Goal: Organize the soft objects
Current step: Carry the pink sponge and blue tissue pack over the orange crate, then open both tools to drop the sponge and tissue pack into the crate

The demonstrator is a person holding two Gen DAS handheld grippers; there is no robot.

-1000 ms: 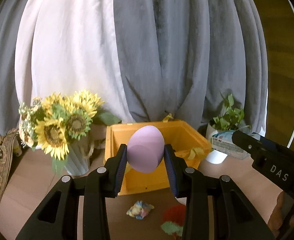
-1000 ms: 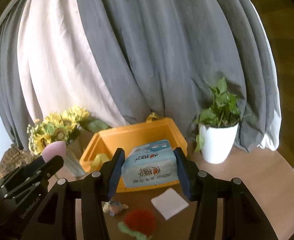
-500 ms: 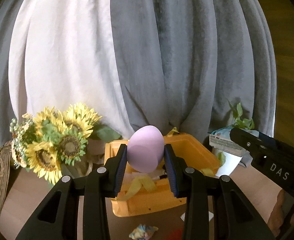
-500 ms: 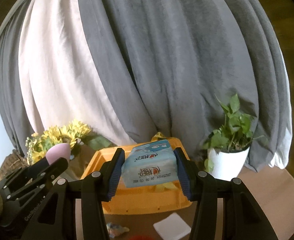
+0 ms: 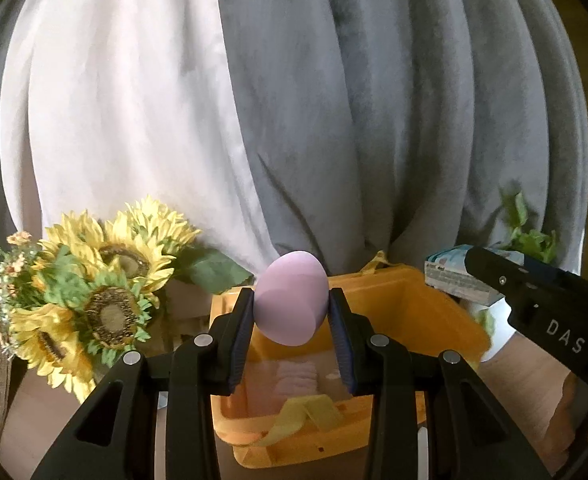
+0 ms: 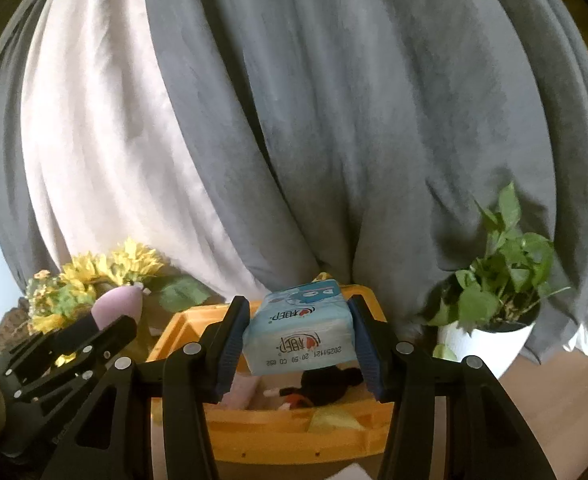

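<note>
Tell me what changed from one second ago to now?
Both tools moved forward to the yellow bin, which now looks larger and lies under them. The small items on the table have gone out of view. Unchanged: left tool grips the pink sponge, right tool grips the tissue pack.

Lilac egg-shaped sponge [image 5: 290, 303]: matt, smooth foam look, held between the left gripper [image 5: 290, 336] pads. Tissue pack [image 6: 298, 330]: glossy printed plastic film, creased, between the right gripper [image 6: 298, 344] pads. Gripper bodies: matt black plastic, metal pins; pads ribbed dark blue rubber. Yellow bin [image 5: 433, 312] under both grippers: smooth hard plastic. Curtains [image 6: 333, 120] beyond: matt woven cloth. Plant pot [image 6: 489, 340], right: smooth glossy white. Tabletop [image 6: 565, 408]: smooth wood finish.
</note>
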